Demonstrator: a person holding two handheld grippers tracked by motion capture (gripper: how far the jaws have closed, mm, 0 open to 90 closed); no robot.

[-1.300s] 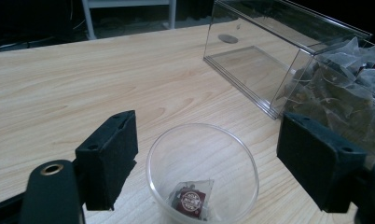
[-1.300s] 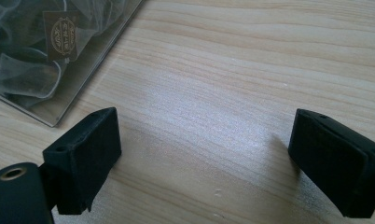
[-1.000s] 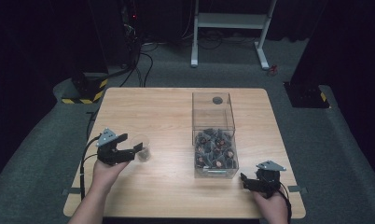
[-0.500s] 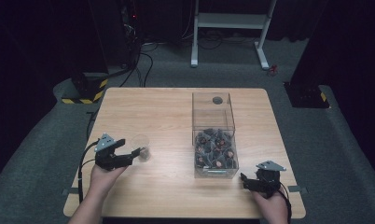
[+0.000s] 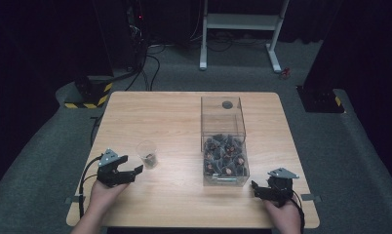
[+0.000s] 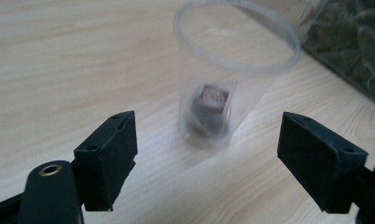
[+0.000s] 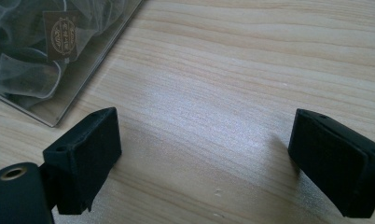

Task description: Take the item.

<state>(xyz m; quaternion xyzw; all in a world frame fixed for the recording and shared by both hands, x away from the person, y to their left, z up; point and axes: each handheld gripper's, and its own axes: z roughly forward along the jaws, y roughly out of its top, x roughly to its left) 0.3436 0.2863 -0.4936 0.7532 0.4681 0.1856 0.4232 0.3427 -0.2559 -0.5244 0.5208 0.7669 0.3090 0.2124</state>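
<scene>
The clear plastic cup (image 6: 232, 79) stood upright on the bench (image 5: 174, 122), toward the near left corner, just ahead of the left tongs (image 5: 129, 171), its long axis vertical and its open mouth pointing up. Nearest the person, both tongs sat close to the near edge: the left tongs were spread wide with the cup framed between the jaws but untouched, and the right tongs (image 5: 256, 187), by the near right corner, were likewise spread and pinched nothing, over bare wood beside the clear box (image 5: 223, 141). Inside the cup lay one small dark packet with a reddish label (image 6: 212, 99), resting at the bottom. Farther on, the clear box stood right of the bench's middle, its near half heaped with more of the dark wrapped packets (image 5: 225, 156).

The step in hand looked like filling the cup with packets from the box, with one already in. The next move probably called for one of the tongs to rise over the box wall, dip in, and close on a single packet without dragging neighbours, then carry it across to the cup's mouth.
</scene>
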